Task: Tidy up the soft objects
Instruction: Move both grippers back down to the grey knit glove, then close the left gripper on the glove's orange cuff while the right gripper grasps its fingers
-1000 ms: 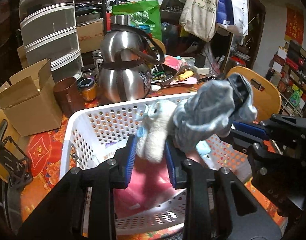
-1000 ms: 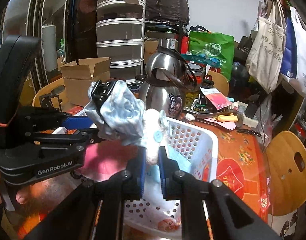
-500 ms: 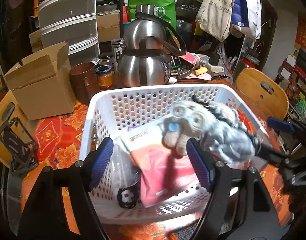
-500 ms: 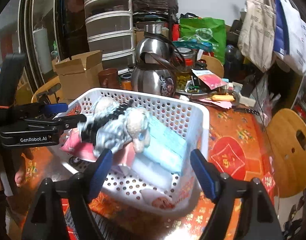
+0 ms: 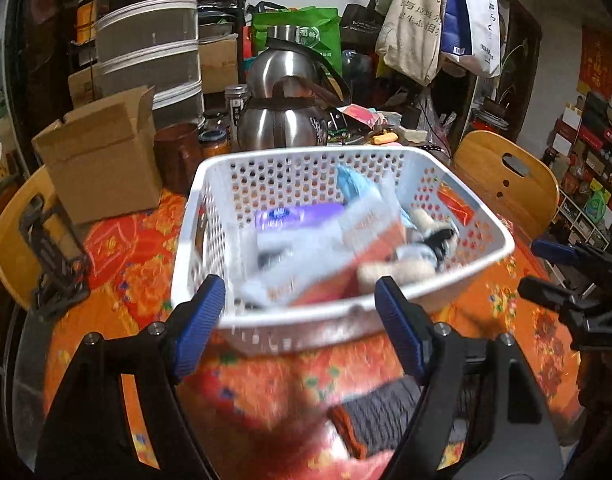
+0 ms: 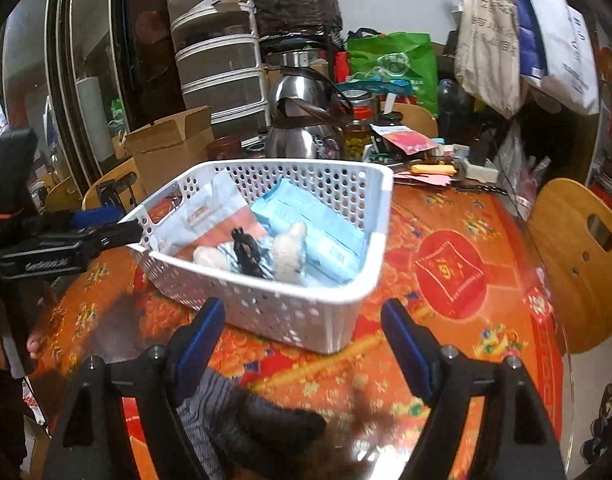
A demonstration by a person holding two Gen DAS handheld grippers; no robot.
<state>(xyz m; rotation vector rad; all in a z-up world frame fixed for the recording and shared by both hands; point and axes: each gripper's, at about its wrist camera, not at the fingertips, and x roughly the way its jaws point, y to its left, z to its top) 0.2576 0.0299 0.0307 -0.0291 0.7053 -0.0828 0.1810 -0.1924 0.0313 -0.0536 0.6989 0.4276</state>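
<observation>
A second ago we had the grey and cream plush toy pinched in both grippers above the white perforated basket point(image 6: 265, 304); now the plush toy point(image 6: 261, 254) lies inside it, at the near right part, on top of a light blue packet point(image 6: 318, 224) and beside a pink and white packet point(image 6: 209, 216). In the left wrist view the same toy point(image 5: 422, 248) is blurred but clearly sits below the basket rim point(image 5: 386, 280).

Going from left to right: the cardboard box point(image 5: 101, 160) stands on the table left of the basket, with the steel kettle point(image 5: 281, 120) behind the basket's far wall. Our left gripper point(image 5: 299, 314) has just been opening, and its blue-padded fingers point(image 5: 197, 316) now stand spread wide with nothing between them, nearer to us than the basket. Our right gripper point(image 6: 301, 336) has likewise just been opening; its fingers point(image 6: 410, 350) are spread apart and empty, also on our side of the basket, where half a second ago they framed it more closely.

A dark grey knitted sock with an orange edge point(image 5: 378, 420) lies on the red floral tablecloth point(image 6: 446, 268) close below both grippers. A wooden chair back point(image 6: 578, 264) stands at the far right.
</observation>
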